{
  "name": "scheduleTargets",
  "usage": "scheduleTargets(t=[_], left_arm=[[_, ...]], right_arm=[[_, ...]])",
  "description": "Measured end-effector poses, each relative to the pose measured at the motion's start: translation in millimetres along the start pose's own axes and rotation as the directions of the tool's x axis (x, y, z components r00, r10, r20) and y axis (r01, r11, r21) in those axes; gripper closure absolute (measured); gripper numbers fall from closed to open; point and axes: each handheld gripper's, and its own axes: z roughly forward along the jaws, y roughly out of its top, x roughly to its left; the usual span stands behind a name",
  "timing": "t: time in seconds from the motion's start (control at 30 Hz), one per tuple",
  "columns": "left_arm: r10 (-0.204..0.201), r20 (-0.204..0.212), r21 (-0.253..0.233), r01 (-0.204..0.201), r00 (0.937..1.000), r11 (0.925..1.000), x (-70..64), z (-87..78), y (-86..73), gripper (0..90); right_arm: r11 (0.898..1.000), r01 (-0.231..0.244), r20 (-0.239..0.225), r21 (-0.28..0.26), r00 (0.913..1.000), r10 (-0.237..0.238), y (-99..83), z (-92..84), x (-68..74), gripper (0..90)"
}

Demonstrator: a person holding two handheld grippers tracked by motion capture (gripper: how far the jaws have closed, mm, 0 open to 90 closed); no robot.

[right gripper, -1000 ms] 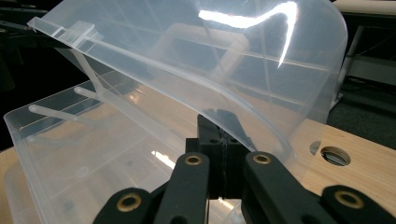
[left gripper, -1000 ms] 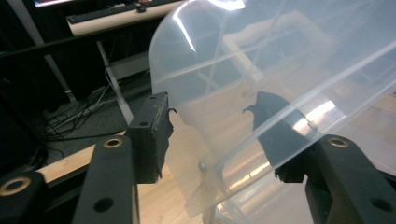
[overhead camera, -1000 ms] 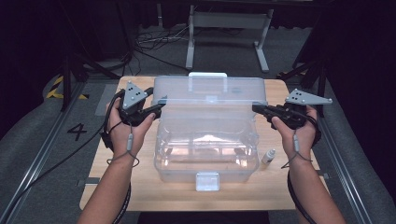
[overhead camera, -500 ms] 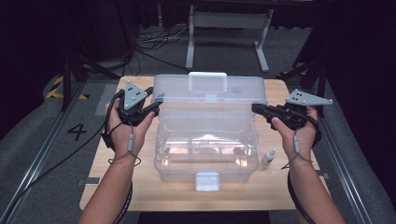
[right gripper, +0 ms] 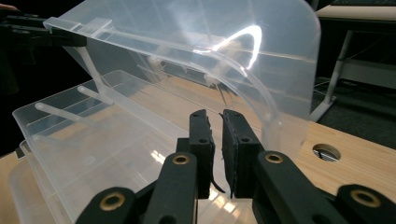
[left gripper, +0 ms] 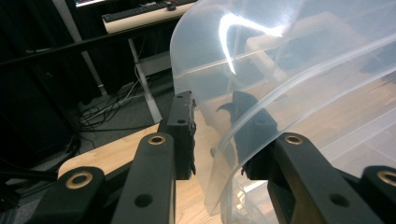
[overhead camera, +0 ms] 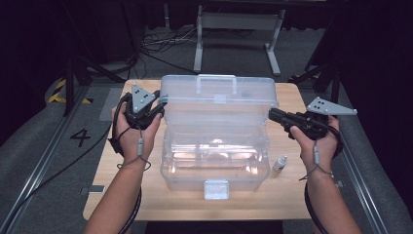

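My grippers (overhead camera: 141, 114) are black, brass rivets on the jaws, grey triangular plates, black cables looping my wrists.

High view looks down; both gripper views, perhaps opposed, closely share the lid (overhead camera: 219, 100).

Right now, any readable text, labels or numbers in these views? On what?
"4": a black digit on the grey floor, left of the table.
Small bottle right of the clear box: any label is too small to read.
Clear box, its lid and both grippers: no text I can make out.
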Motion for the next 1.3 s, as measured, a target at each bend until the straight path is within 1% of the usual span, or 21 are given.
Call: scheduleTargets(t=[0.1, 0.2, 0.4, 0.5, 0.6, 0.63, 0.83, 0.87, 1.0, 1.07, 1.13, 1.23, 1.3], left_arm=[[-0.001, 0.0, 0.012, 0.001, 1.0, 0.9999, 1.5, 1.4, 0.9, 71.5], [-0.002, 0.003, 0.02, 0.002, 1.0, 0.9998, 2.9, 2.9, 1.9, 72.2], [-0.016, 0.01, 0.028, 0.015, 0.9998, 0.9995, 6.0, 6.1, 4.3, 72.6], [-0.036, 0.011, 0.037, 0.035, 0.9993, 0.9987, 7.8, 9.4, 7.1, 72.9], [-0.041, 0.011, 0.039, 0.04, 0.9991, 0.9984, 8.4, 10.7, 7.8, 73.1], [-0.051, 0.009, 0.036, 0.05, 0.9987, 0.9981, 8.9, 11.8, 7.8, 73.3], [-0.069, 0.009, 0.032, 0.068, 0.9976, 0.9971, 10.0, 14.4, 8.5, 73.6], [-0.068, 0.01, 0.037, 0.068, 0.9976, 0.997, 10.3, 14.8, 9.5, 73.6], [-0.069, 0.001, 0.039, 0.069, 0.9976, 0.9969, 10.2, 17.6, 11.7, 73.6], [-0.066, -0.009, 0.027, 0.066, 0.9978, 0.9974, 10.0, 19.2, 12.0, 73.6], [-0.07, -0.008, 0.011, 0.07, 0.9975, 0.9975, 9.9, 20.9, 13.6, 72.3], [-0.066, -0.017, 0.008, 0.067, 0.9976, 0.9978, 10.1, 23.9, 16.8, 70.7], [-0.048, -0.037, 0.011, 0.049, 0.9982, 0.9988, 10.3, 29.2, 21.2, 71.1]], right_arm=[[1.0, -0.004, 0.01, -0.006, 0.9999, 0.004, -1.4, -6.0, -2.1, 82.0], [1.0, 0.003, 0.027, -0.009, 0.9996, -0.003, -1.2, -10.3, -2.7, 81.0], [1.0, 0.005, 0.039, -0.002, 0.9992, -0.005, -2.6, -13.9, -4.2, 80.0], [1.0, 0.005, 0.045, 0.006, 0.999, -0.005, -6.4, -14.6, -5.2, 79.8], [1.0, 0.002, 0.051, 0.009, 0.9987, -0.003, -8.8, -15.4, -6.3, 79.9], [1.0, -0.004, 0.052, 0.015, 0.9986, 0.003, -11.3, -16.5, -7.5, 79.7], [1.0, -0.016, 0.064, 0.024, 0.9979, 0.014, -19.1, -20.0, -10.0, 79.5], [0.999, -0.026, 0.067, 0.025, 0.9975, 0.024, -22.9, -21.7, -11.5, 79.5], [0.999, -0.038, 0.077, 0.026, 0.9964, 0.036, -27.7, -24.7, -14.2, 79.5], [0.999, -0.043, 0.082, 0.024, 0.9958, 0.041, -30.2, -27.5, -15.7, 79.3], [0.999, -0.049, 0.088, 0.024, 0.995, 0.046, -32.1, -29.9, -16.8, 79.3], [0.998, -0.059, 0.093, 0.023, 0.994, 0.057, -34.9, -33.3, -18.7, 79.1], [0.998, -0.061, 0.098, 0.022, 0.9935, 0.058, -36.1, -35.6, -19.9, 78.9]])
